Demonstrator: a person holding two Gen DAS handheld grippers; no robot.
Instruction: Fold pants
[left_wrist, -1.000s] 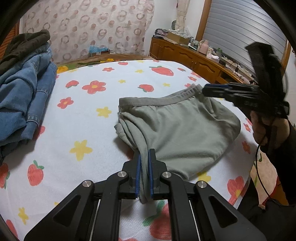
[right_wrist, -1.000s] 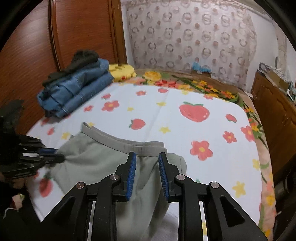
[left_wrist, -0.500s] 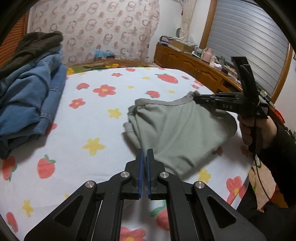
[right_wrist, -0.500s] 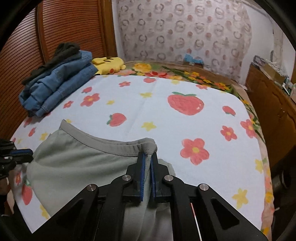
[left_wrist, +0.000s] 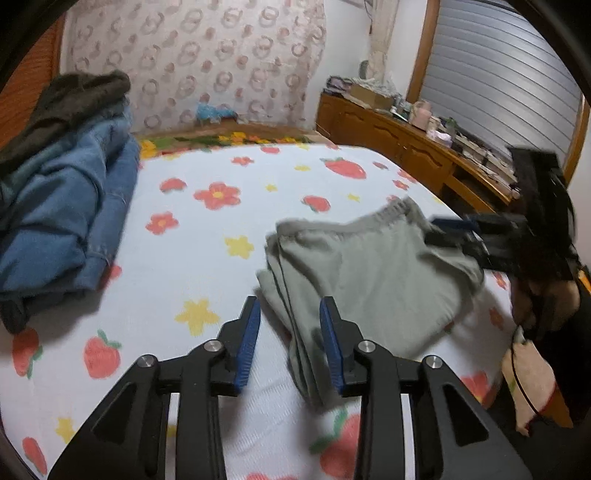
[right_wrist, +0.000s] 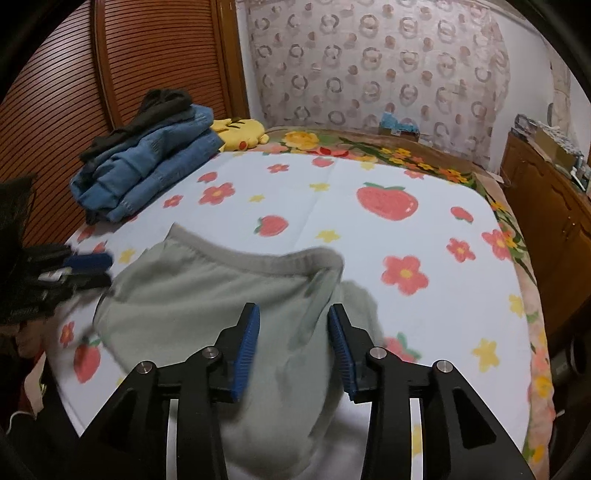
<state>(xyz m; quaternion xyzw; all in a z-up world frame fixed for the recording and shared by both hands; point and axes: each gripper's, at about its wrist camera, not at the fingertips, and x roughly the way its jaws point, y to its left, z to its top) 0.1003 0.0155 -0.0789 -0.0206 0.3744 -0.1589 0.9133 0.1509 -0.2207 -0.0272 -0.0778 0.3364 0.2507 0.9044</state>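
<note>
Grey-green pants (left_wrist: 373, 273), elastic waistband, folded into compact bundle, lying flat on bedsheet; edges somewhat blurred, layers uncertain.

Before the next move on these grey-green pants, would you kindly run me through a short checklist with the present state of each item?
1. Left tongs released: ok, jaws have just been opening, folded edge lies between them, pads off the cloth.
2. Right tongs released: ok, jaws have just been opening, cloth beneath, not pinched.
3. Grey-green pants lying on the bed sheet: ok, folded, waistband at the far edge.
4. Fold edges aligned: cannot tell, pictures blurred.
5. Jeans pile apart from the pants: ok.
6. Room on the sheet beyond the waistband: ok.
</note>
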